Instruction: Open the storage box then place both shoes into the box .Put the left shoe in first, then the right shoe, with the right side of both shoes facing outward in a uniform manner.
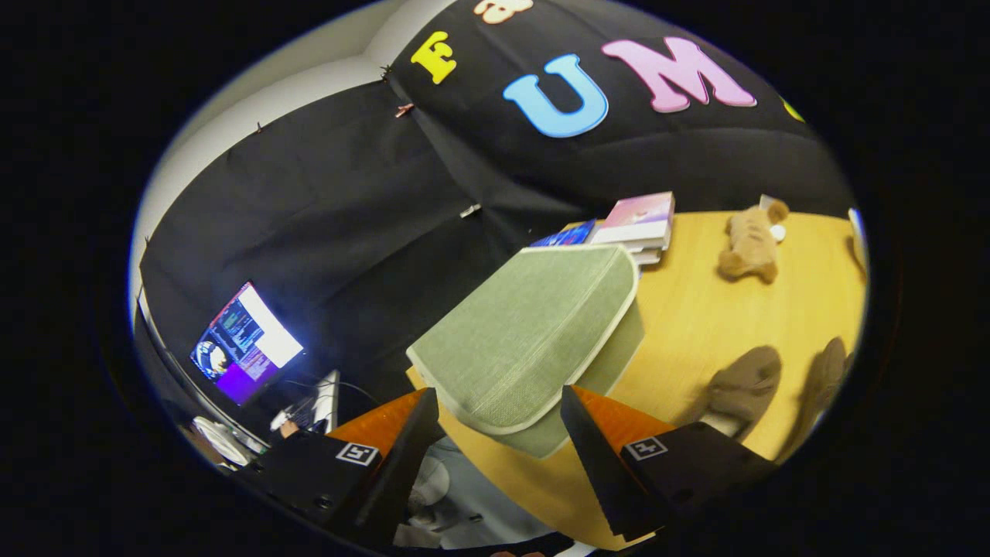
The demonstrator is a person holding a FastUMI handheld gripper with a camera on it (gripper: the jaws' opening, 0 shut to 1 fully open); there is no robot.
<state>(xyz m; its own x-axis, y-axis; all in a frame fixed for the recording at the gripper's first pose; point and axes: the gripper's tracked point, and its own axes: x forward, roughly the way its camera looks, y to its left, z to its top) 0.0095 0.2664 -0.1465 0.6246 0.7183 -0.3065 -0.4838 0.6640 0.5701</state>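
The hand-held two-finger gripper (499,422), with black wedge-shaped fingers (402,456) backed by orange plastic and black blocks carrying small square markers, is hanging tilted with its fingers spread wide apart, gripping nothing. The fingertips are pointing forward and are pressing on no surface.

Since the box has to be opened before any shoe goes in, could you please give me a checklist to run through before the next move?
1. Gripper open: ok, its two black fingers stand apart with nothing between them.
2. Sage-green fabric storage box just ahead of the fingers: ok, its near corner lies between the tips.
3. Lid closed: ok, it lies flat on the box, not yet opened.
4. Fingers touching the lid's rim: cannot tell.
5. Two brown suede shoes within view on the yellow wooden table: ok, beside the box.
6. Which shoe is the left: cannot tell.
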